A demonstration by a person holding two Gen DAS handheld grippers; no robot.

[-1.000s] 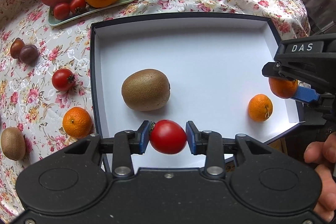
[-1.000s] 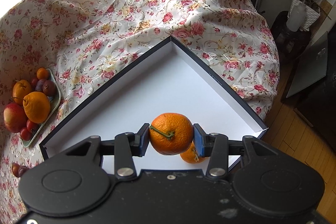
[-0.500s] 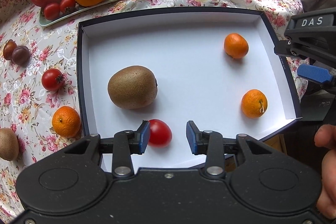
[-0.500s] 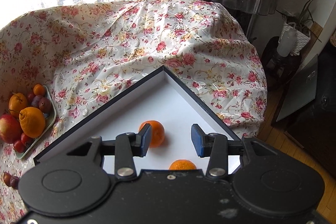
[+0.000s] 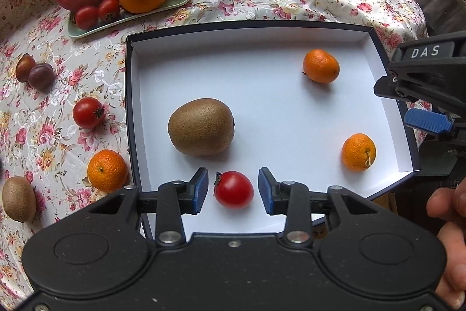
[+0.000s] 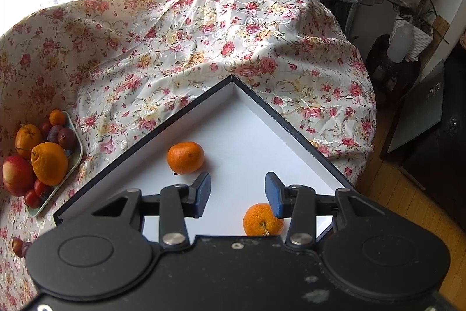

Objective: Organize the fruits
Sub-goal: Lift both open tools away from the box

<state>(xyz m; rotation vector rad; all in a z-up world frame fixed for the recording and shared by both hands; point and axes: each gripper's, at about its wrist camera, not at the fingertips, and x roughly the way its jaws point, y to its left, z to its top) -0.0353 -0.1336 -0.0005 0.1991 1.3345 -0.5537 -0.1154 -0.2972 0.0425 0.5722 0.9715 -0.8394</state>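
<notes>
Both grippers had let go within the last second: the left gripper (image 5: pixel 233 187), which had been clamped on the tomato (image 5: pixel 234 189), now stood released with the tomato resting on the white floor of the box (image 5: pixel 262 37) at lower centre of the left view, clear of both pads. The right gripper (image 6: pixel 237 191) was likewise released and empty, the mandarin (image 6: pixel 185 157) it had carried lying just above its left pad in the right view, and a second mandarin (image 6: pixel 262 219) sitting at lower right. With the kiwi (image 5: pixel 201 126) at centre, four fruits were boxed; judging by the loose fruit at the left edge, another pick comes next.
</notes>
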